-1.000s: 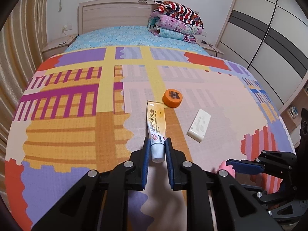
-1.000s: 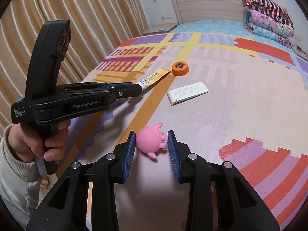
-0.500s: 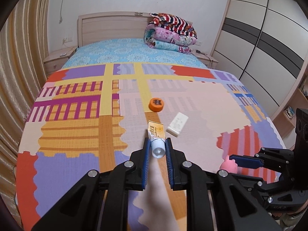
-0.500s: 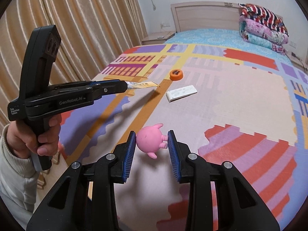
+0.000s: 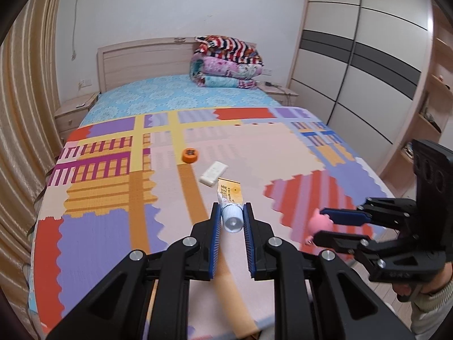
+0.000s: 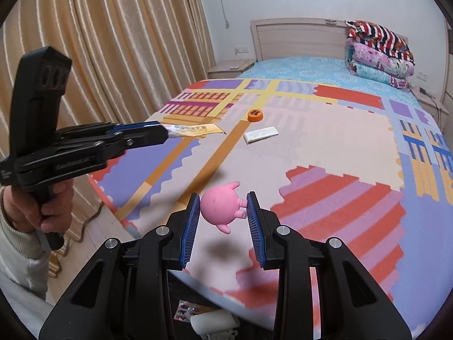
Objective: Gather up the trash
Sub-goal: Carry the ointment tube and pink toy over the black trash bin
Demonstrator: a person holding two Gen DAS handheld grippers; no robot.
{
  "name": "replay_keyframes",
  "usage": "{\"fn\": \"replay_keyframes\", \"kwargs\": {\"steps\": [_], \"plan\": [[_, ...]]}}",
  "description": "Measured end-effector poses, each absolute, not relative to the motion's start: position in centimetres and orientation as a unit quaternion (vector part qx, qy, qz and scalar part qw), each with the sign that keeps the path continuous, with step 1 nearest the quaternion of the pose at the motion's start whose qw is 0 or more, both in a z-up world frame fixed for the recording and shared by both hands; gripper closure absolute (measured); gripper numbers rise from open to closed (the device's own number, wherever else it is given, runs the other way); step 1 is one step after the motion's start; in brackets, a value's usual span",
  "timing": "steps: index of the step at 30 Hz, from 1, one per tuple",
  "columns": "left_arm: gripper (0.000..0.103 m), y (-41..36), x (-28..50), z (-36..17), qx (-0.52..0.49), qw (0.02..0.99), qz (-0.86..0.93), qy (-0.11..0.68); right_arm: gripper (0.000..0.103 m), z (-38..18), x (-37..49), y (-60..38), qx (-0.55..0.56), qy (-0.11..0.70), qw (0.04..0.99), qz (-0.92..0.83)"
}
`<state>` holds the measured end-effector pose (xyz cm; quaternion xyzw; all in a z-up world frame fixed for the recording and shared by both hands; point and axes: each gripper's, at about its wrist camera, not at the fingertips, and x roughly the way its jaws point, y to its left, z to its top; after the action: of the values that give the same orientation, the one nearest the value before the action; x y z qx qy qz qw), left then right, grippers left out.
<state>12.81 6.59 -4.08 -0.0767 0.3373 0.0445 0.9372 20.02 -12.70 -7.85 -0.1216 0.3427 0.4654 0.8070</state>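
Left gripper [image 6: 167, 133] body: white lettering, blurred, unreadable. Tube [image 5: 230, 195]: red and dark print on yellow, illegible. Orange cap [image 6: 255, 115]: dark mark on top, unreadable.

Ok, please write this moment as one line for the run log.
left gripper: shut on tube, lifted | right gripper: shut on pink toy, lifted | on bed: orange cap, white box

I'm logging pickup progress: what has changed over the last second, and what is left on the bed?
Both hand-held grippers rose and pulled back from the bed. The left hand-held gripper lifted the tube clear of the mat; the right hand-held gripper raised the pink toy. Both grips stayed shut. The orange cap and white box stayed put.
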Motion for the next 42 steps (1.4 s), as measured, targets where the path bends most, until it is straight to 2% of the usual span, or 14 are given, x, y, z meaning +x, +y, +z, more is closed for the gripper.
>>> {"fn": "replay_keyframes", "kwargs": {"steps": [17,29,42], "plan": [[0.088,0.6,6.0,-4.3,-0.076,0.940,-0.014,0.331,0.069,-8.5,14.6,-18.7,-0.149,0.350,0.796,0.471],[0.088,-1.9,4.0,-9.4,-0.098,0.912,-0.061,0.393,0.069,-12.2,11.0,-19.9,-0.179,0.385,0.770,0.477],[0.088,-2.4,3.0,-15.8,-0.121,0.874,-0.066,0.466,0.069,-18.8,11.5,-19.0,-0.173,0.456,0.736,0.469]]}}
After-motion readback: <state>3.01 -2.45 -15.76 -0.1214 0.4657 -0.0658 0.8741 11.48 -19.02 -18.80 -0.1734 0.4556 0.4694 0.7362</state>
